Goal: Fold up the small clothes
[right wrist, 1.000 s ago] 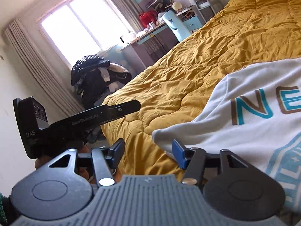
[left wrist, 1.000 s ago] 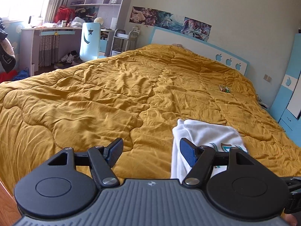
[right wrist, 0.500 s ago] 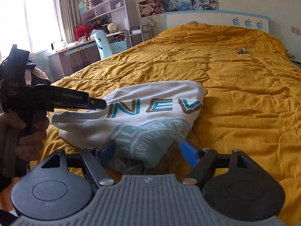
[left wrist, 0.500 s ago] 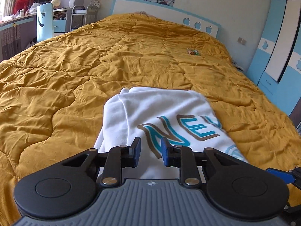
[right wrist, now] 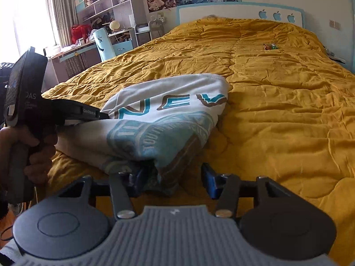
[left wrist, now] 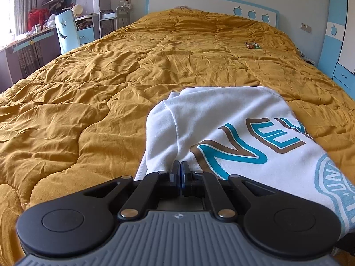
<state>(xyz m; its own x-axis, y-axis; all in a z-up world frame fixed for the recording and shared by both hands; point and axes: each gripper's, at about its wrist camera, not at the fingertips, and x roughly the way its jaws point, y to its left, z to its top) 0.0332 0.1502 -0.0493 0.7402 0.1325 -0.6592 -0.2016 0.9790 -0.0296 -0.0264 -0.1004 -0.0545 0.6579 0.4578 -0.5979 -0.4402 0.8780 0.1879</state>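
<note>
My left gripper (left wrist: 179,173) is pinched tight on the near edge of the white shirt (left wrist: 224,130), blue pads pressed together on the cloth. The shirt lies bunched on the mustard quilt (left wrist: 93,93), teal lettering facing up. My right gripper (right wrist: 172,180) has its jaws spread wide, and the shirt's (right wrist: 164,119) drooping near corner sits between them, against the left pad.

Both cameras sit low at the foot of the bed (left wrist: 88,93), each looking along its own gripper toward the headboard (left wrist: 199,4). Both see the white shirt (left wrist: 221,119) close ahead. The right view, set further right, also catches the left gripper (right wrist: 104,116) at its left.
</note>
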